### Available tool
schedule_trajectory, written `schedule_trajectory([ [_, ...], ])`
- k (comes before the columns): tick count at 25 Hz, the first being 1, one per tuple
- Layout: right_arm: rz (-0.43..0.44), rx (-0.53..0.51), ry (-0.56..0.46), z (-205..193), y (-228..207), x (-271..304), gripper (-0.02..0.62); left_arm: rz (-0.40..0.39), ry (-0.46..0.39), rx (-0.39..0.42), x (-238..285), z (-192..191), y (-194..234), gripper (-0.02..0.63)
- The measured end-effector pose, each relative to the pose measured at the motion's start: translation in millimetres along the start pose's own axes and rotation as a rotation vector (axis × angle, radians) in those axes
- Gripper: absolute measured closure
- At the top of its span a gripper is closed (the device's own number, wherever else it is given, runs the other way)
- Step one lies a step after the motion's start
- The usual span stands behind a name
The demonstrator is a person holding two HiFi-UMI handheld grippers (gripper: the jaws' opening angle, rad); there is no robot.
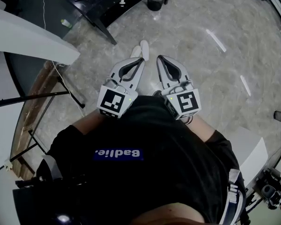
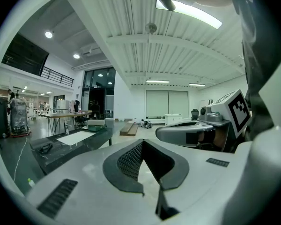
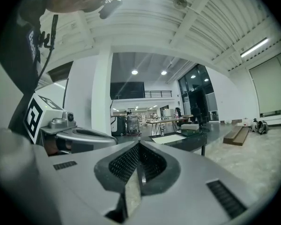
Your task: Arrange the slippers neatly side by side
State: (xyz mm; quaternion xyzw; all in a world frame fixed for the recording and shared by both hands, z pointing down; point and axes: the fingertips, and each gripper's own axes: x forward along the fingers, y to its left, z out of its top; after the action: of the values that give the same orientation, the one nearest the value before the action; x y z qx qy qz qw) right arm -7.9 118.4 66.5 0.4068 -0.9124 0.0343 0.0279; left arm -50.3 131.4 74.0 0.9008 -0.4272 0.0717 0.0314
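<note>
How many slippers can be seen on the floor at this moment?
2. One slipper lies on the floor beyond the gripper tips; the other slipper lies close at its left, partly hidden by the left gripper. Others may be hidden.

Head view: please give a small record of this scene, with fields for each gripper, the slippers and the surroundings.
left gripper: jaws together, nothing between them
right gripper: jaws together, nothing between them, beside the left one
slippers: white pair, side by side on the floor, partly hidden behind the gripper tips
floor: grey, marbled
dark table: beyond the slippers
</note>
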Motion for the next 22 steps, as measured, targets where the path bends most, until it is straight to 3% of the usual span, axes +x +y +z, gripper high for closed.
schedule_trajectory([
  [17,-0.01,0.077,0.035,-21,-33,-14,0.597,0.074,0.041,-0.048,19,-11,-5,0.606],
  [22,0.018,0.083,0.013,-37,-59,-40,0.597,0.108,0.048,-0.039,40,-21,-33,0.606],
])
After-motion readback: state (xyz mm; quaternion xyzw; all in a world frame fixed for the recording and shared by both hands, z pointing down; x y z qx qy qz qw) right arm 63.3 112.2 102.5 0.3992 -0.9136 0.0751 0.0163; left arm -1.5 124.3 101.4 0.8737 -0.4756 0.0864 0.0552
